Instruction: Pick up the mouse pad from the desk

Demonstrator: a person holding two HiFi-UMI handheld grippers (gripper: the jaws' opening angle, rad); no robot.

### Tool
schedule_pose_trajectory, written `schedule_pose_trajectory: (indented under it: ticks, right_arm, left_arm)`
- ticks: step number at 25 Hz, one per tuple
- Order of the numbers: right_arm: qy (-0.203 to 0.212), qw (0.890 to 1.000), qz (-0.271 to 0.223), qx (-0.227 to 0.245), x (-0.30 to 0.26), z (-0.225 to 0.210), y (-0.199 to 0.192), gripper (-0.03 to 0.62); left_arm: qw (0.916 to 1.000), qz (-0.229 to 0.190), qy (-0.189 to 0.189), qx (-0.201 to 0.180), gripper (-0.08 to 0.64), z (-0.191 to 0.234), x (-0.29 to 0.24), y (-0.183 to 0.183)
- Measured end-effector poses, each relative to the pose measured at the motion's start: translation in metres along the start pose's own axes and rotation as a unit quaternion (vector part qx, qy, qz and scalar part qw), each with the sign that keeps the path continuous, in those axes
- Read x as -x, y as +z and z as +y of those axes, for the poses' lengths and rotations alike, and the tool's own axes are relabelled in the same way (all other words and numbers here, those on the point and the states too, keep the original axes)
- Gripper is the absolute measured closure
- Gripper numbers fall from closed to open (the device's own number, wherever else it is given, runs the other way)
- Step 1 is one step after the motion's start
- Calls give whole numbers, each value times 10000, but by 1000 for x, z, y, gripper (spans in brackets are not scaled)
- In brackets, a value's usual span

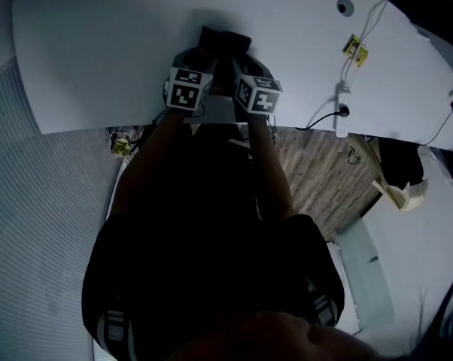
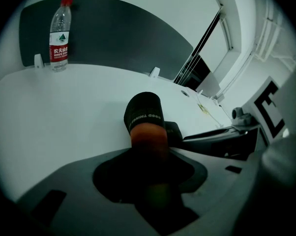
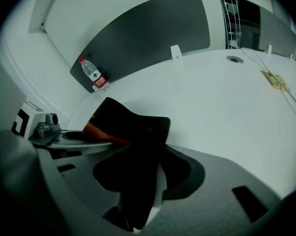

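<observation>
The mouse pad is black on top and orange underneath, and it bends upward off the white desk between both grippers. In the left gripper view the mouse pad curls into a roll and runs down between the jaws of my left gripper, which are shut on it. My right gripper is shut on the other side of the mouse pad, whose black flap stands up over it. In the head view the left gripper and right gripper sit close together near the desk's front edge.
A water bottle stands at the back of the desk by a dark divider panel. To the right lie a white power strip with cables, a yellow tag and a cable hole.
</observation>
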State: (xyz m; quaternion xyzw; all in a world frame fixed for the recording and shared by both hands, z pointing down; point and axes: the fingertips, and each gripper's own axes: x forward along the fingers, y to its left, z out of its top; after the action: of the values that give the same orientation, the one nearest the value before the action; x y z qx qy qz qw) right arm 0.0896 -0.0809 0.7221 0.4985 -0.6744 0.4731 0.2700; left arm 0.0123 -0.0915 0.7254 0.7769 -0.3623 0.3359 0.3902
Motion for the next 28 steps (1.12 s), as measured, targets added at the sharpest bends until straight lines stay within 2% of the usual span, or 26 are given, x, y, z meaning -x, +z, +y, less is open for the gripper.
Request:
schedule_pose_trajectory:
  ticks: [10,17,28]
  right_arm:
    - [-8,10000,-28,-66,-3,-6,-2,451]
    - [15,10000,-17,-25,0,-2,3,451]
    - [8,10000,-30,-32,3,-3,3,451]
  left_arm:
    - [9999,-51,-143,31,419,0,4,0]
    - [9998,-52,-189,-4,480,-6,3,-1]
    - [9994,-103,-336,62,520,-13,6,1]
